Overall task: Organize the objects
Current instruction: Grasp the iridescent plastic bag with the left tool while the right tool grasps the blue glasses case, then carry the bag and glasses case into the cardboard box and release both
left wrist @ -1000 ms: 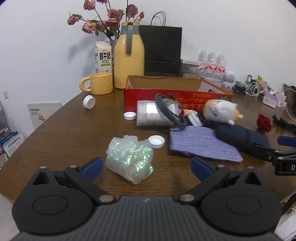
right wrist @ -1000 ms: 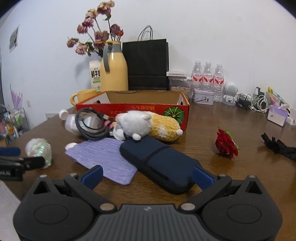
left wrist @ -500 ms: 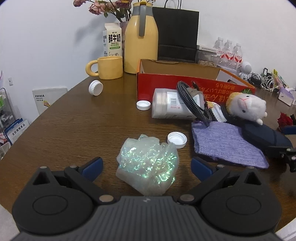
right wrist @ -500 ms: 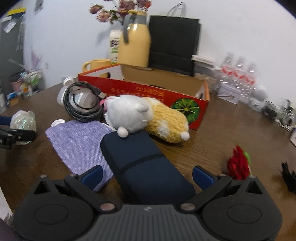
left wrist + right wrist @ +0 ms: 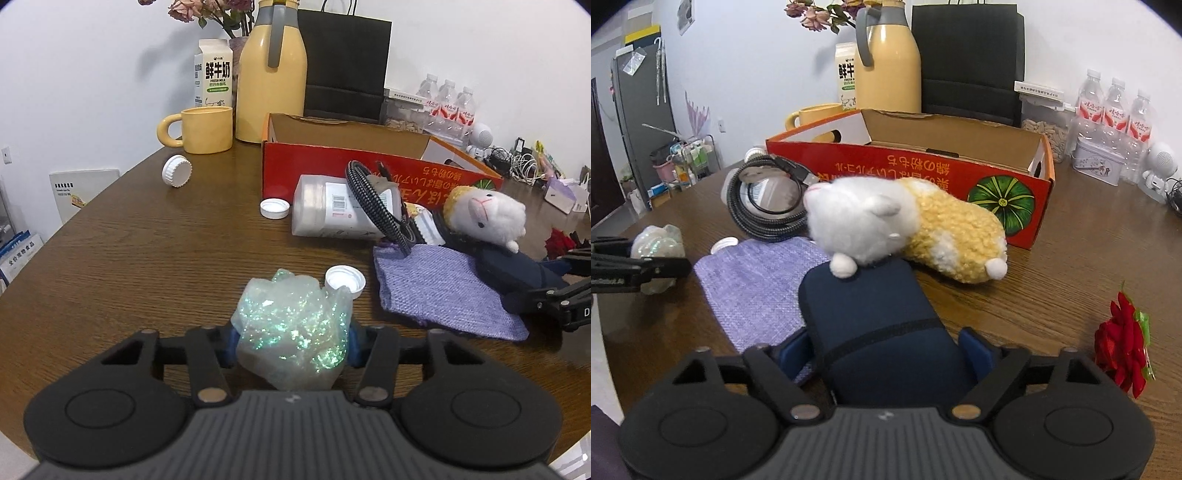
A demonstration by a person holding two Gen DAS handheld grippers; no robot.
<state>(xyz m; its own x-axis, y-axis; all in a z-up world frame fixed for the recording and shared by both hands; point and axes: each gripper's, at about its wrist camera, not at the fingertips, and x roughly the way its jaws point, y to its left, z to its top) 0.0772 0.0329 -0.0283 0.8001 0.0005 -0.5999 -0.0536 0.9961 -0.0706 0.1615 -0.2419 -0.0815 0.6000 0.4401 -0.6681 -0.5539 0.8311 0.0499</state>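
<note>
Between the blue pads of the left gripper (image 5: 291,338) sits the glitter bag (image 5: 293,332), a crumpled clear wrap with green sparkle. The 2 pads press its sides, so this gripper is closed on it. The bag rests on the table (image 5: 129,258), and 1 white cap (image 5: 345,280) lies just behind it, maybe touching.

Between the pads of the right gripper (image 5: 886,350) lies the near end of the navy case (image 5: 875,332). The pads stand at both flanks of the case and seem to touch it, so I judge this gripper grips the case. The far end of the case carries the paw of the plush (image 5: 905,229), and its left side lies on the purple cloth (image 5: 757,280).

Behind these things the red box (image 5: 923,166) stands open, and it looks empty. It is probably the goal for both objects.

To do this step well, I think each hand should lift straight up first. The bag is soft and thin, so the squeeze must be gentle but firm enough that it does not slip out. The case needs a slow lift, because the plush leans on it and the cloth may drag along. The cable (image 5: 764,218) and the bottle (image 5: 332,210) lie before the box wall, so both loads should pass above them. The rose (image 5: 1123,347) is apart and makes no trouble.
</note>
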